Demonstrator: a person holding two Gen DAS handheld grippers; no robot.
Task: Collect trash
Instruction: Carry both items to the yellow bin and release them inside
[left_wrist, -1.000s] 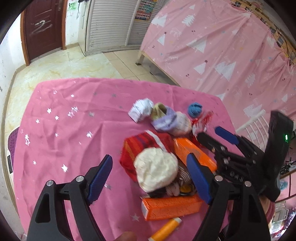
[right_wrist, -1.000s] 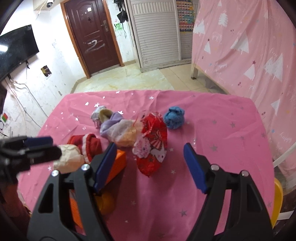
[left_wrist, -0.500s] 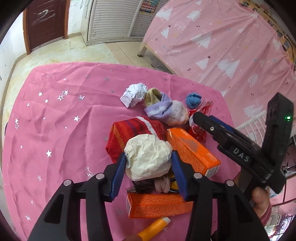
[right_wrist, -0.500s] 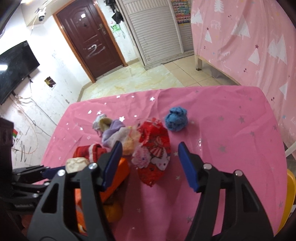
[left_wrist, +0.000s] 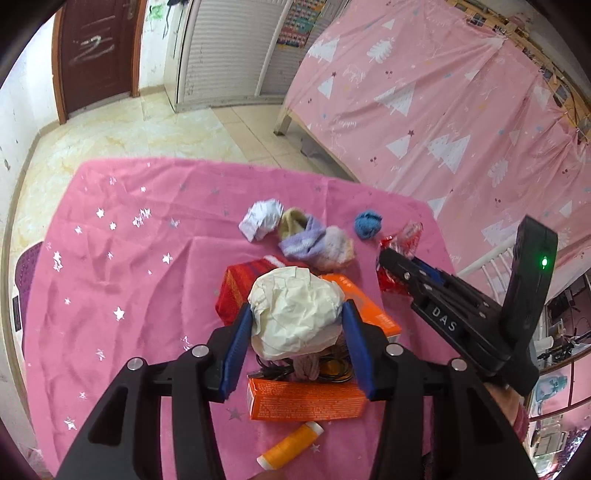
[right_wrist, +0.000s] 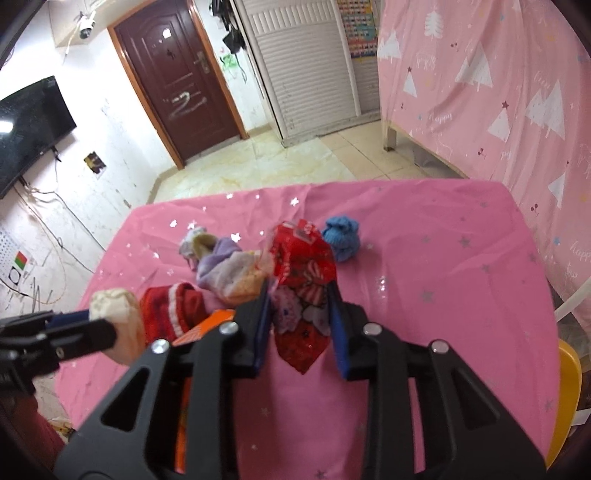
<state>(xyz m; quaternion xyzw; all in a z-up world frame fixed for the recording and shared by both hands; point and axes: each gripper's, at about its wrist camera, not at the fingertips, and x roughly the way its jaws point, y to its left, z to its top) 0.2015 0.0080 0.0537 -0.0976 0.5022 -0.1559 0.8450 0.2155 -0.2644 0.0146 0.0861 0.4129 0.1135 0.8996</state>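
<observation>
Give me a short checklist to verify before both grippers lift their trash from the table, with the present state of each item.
1. Left gripper closed on the crumpled paper ball: ok.
2. Right gripper closed on the red snack wrapper, after its jaws were just closing: ok.
3. Black cable under the ball free of it: cannot tell.
4. Purple sock apart from the wrapper: not ok, they touch.
5. Trash bin in view: not ok.

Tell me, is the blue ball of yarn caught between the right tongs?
No, the blue yarn ball lies free on the pink cloth, while the right tongs pinch the red wrapper.
</observation>
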